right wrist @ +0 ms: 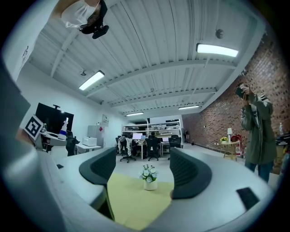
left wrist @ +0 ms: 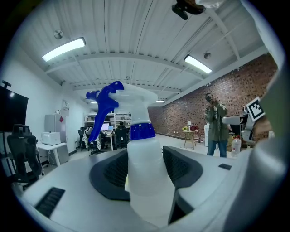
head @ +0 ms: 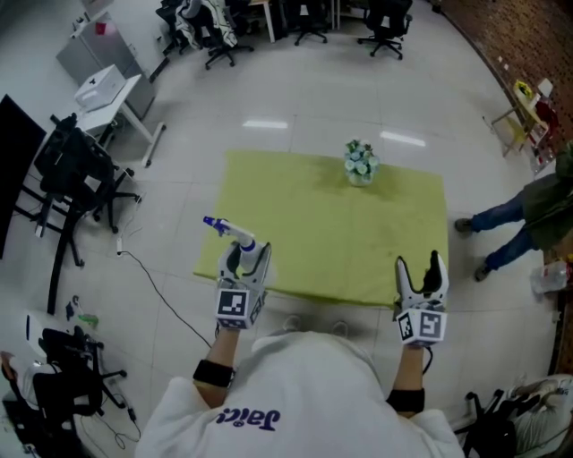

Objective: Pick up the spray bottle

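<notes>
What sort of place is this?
Probably an open-plan office or lab workspace: desks with monitors and office chairs at the far end, a brick wall, and a green-covered table on open floor.

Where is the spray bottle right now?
Head view, left side: the spray bottle, clamped in the left gripper, at the near-left edge of the green table.

blue upside-down lettering (head: 246, 417), on white shirt (head: 309, 371), too unclear to read

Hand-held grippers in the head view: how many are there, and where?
2. The left hand-held gripper is at the yellow table's near-left edge, shut on the spray bottle; the right hand-held gripper is at its near-right edge, open.
</notes>
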`<control>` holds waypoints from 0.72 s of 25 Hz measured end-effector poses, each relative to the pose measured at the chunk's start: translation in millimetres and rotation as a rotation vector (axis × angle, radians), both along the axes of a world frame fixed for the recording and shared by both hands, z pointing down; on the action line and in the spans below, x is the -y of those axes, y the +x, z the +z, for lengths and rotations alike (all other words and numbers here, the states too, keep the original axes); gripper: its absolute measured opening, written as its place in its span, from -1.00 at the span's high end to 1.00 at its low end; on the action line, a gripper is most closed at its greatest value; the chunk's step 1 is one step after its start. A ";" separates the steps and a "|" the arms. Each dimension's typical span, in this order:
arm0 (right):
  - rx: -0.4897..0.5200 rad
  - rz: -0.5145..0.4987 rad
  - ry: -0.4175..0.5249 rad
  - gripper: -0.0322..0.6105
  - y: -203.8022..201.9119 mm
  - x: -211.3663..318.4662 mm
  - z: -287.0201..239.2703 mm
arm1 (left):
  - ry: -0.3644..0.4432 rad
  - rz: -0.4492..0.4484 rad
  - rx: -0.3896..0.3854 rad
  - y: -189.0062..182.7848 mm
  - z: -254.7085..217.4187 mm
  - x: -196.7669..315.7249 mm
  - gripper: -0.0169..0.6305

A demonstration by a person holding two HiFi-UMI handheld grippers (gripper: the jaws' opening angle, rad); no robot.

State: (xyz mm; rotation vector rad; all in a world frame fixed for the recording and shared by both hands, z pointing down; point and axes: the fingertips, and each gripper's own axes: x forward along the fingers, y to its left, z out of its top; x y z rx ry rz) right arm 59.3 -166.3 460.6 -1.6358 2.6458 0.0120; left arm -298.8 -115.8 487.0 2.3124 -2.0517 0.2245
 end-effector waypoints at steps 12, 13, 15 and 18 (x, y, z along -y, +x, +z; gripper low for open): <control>-0.040 0.012 -0.016 -0.28 -2.8 6.0 4.3 | 0.049 -0.026 -0.007 -5.9 -21.2 3.7 0.23; -0.043 0.015 -0.017 -0.28 -2.5 6.3 4.9 | 0.053 -0.024 -0.003 -6.2 -22.3 4.3 0.23; -0.043 0.017 -0.019 -0.28 -2.2 5.7 7.3 | 0.059 -0.016 0.005 -5.9 -21.7 4.2 0.23; -0.044 0.023 -0.020 -0.28 -1.5 5.3 8.6 | 0.052 -0.010 0.002 -3.9 -20.5 3.6 0.23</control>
